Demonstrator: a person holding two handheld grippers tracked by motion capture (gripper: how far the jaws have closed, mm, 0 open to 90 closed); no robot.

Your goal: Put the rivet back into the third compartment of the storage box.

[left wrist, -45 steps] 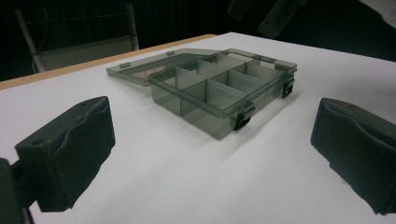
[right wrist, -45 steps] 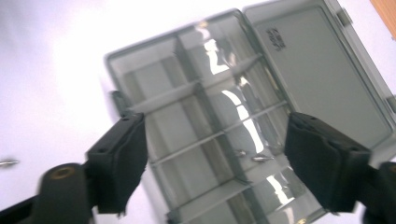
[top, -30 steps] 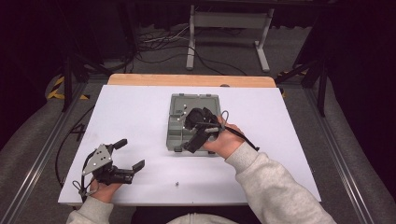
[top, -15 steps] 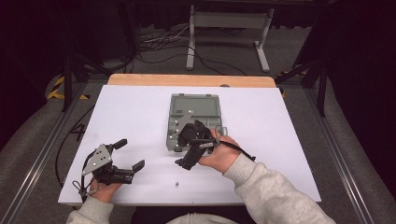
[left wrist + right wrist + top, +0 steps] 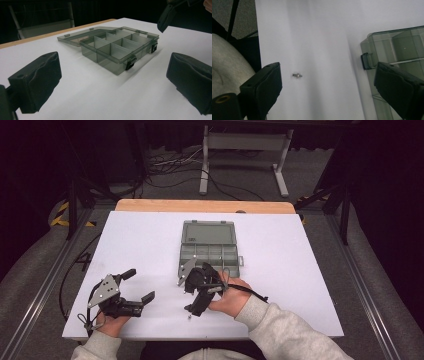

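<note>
Silvery and small, a screw point(image 5: 297, 75) lies on the white desk point(image 5: 300, 270) near its front edge, just below the right hand-held gripper point(image 5: 196, 295), whose jaws are spread wide above it and grasp nothing. Beyond sits a grey translucent compartment box point(image 5: 210, 252), its lid laid open. Well apart, the left hand-held gripper point(image 5: 134, 285) rests at the desk's front left, jaws also spread.

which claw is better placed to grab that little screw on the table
Right. The right claw hovers open beside the screw, which lies between its jaws' line of sight; the left claw sits farther off.
</note>
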